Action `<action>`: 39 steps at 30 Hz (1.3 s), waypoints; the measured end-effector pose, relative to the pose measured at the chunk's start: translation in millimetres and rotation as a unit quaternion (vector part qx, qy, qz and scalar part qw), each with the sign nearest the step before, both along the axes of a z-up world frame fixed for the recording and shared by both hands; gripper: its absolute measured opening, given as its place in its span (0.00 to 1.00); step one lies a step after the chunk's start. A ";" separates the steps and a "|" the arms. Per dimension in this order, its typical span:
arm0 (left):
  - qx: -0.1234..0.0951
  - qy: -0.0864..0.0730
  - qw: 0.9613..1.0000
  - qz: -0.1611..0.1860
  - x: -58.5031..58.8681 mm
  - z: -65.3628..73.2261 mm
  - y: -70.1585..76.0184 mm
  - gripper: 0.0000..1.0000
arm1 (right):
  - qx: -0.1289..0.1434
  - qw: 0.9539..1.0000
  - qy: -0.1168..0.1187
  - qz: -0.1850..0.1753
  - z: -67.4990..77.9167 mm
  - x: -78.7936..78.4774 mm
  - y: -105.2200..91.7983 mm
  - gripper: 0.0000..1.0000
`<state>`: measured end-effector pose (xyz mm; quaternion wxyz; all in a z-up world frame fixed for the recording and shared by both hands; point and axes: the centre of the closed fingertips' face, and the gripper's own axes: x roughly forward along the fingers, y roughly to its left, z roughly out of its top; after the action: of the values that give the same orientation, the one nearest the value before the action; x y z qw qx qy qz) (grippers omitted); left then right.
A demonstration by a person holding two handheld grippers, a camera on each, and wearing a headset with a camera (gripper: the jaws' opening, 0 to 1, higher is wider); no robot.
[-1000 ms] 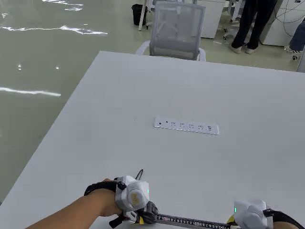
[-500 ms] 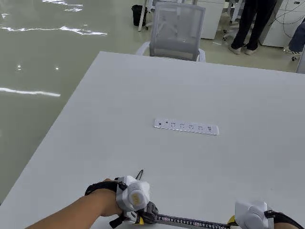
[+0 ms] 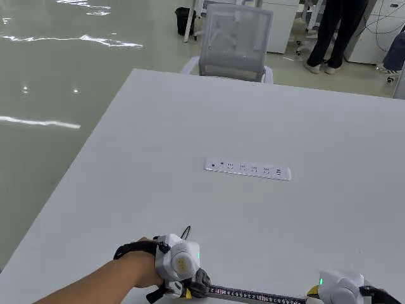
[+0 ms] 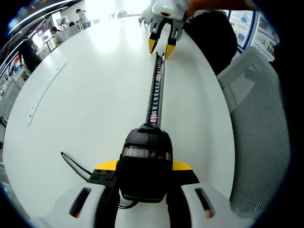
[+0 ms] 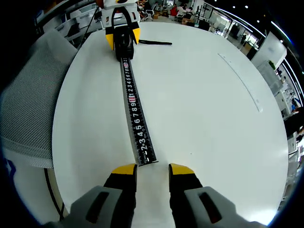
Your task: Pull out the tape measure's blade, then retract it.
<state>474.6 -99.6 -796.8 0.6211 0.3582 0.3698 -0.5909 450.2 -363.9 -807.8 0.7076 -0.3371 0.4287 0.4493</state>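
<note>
A black tape measure case (image 4: 145,161) rests on the white table (image 3: 190,126), and my left gripper (image 4: 145,167) is shut on it. In the head view that left gripper (image 3: 190,288) sits at the near edge with the case (image 3: 197,286) in its jaws. The black numbered blade (image 4: 156,90) lies flat on the table, pulled out toward my right gripper (image 4: 161,46). In the right gripper view the blade (image 5: 135,118) ends just ahead of the yellow fingertips (image 5: 124,170). My right gripper (image 5: 153,170) is open and holds nothing; the blade tip lies free.
A white power strip (image 3: 248,169) lies mid-table. A grey mesh chair (image 3: 234,41) stands at the far side, another mesh chair (image 4: 256,118) close by the near edge. A thin black wrist strap (image 5: 154,42) trails from the case. People stand at the far right (image 3: 335,31).
My right gripper has shifted slightly to the right, away from the case. The left gripper and the case have stayed about where they were.
</note>
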 end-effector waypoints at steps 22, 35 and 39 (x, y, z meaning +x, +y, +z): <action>-0.003 -0.001 1.000 0.002 -0.4 -0.6 -1.0 0.34 | 0.113 0.973 -0.035 -0.200 18.3 -10.8 -13.2 0.69; -0.004 0.001 1.000 0.003 -0.8 0.0 -0.8 0.34 | 0.157 0.941 -0.094 -0.283 29.4 -35.7 -26.0 0.77; -0.005 0.001 1.000 0.003 -1.0 0.0 -0.9 0.34 | 0.173 0.932 -0.107 -0.300 33.3 -46.3 -23.9 0.83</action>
<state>473.7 -100.5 -796.8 0.6245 0.3531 0.3688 -0.5910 403.9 -387.8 -774.5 0.8983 -0.1113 0.3474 0.2447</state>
